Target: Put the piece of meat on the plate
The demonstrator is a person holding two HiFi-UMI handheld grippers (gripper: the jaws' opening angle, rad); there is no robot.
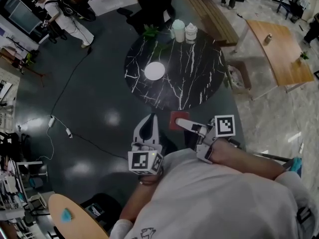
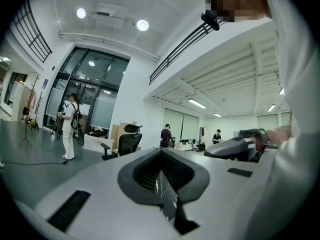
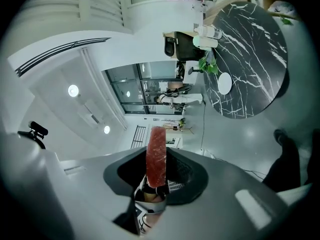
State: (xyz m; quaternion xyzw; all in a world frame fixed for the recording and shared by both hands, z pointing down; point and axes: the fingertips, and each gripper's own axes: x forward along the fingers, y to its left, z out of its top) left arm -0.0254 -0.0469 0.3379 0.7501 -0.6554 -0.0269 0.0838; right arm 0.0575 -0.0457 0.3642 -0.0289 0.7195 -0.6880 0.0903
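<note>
A flat red piece of meat [image 1: 178, 119] stands on edge between the jaws of my right gripper [image 1: 180, 122], which is shut on it. The right gripper view shows the meat [image 3: 156, 154] upright in the gripper [image 3: 156, 180]. The white plate [image 1: 154, 70] lies bare on the round black marble table [image 1: 199, 78], some way ahead of both grippers; it is a small white disc [image 3: 225, 83] in the right gripper view. My left gripper [image 1: 148, 127] is beside the right one over the floor, jaws together and holding nothing [image 2: 162, 184].
Two lidded cups [image 1: 184, 32] and a green plant [image 1: 151, 31] stand at the table's far edge. A wooden bench [image 1: 212, 14] and a wooden table [image 1: 279, 49] are at the right. A cable [image 1: 70, 128] runs across the dark floor at the left. A person [image 1: 65, 14] stands far left.
</note>
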